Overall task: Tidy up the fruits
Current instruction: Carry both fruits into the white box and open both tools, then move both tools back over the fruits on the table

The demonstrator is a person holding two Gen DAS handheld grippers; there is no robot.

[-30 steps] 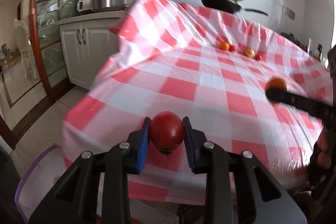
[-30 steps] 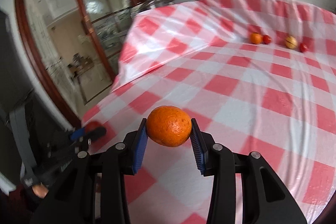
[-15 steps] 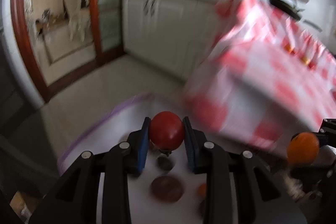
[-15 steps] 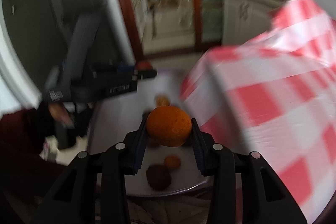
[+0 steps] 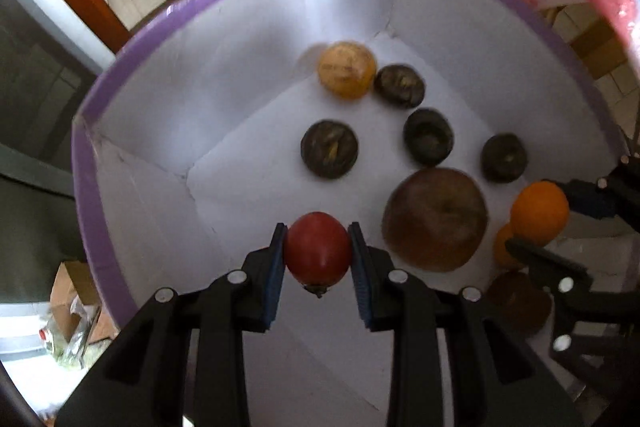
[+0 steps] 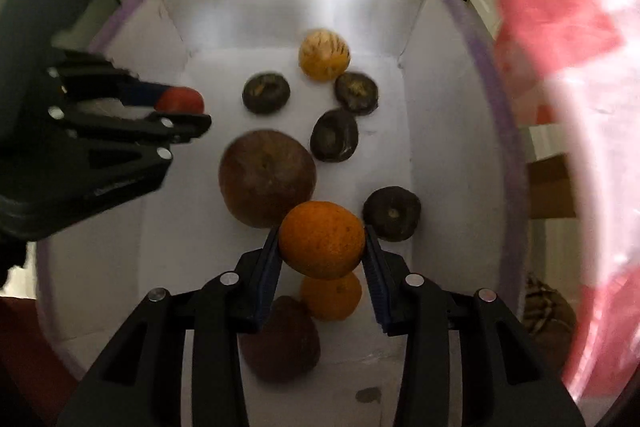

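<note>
Both grippers moved from table to box (image 5: 120, 75); jaws clamp tomato (image 5: 317, 248), orange (image 6: 322, 239).

Box (image 5: 248, 75): white inside walls and floor, purple rim. Tomato (image 5: 318, 254): red. Orange (image 6: 322, 239): bright orange, finely dimpled; a second orange (image 6: 331, 297) below it, same colour. Large round fruit (image 6: 267, 178): reddish brown. Four small flat fruits, e.g. (image 5: 329, 148): dark brown to black. Round fruit (image 5: 347, 70) at far end: yellow with brown streaks. Cloth (image 6: 560, 27): red and white checks. Both hand-held grippers: black with blue pads (image 5: 276, 279).
</note>
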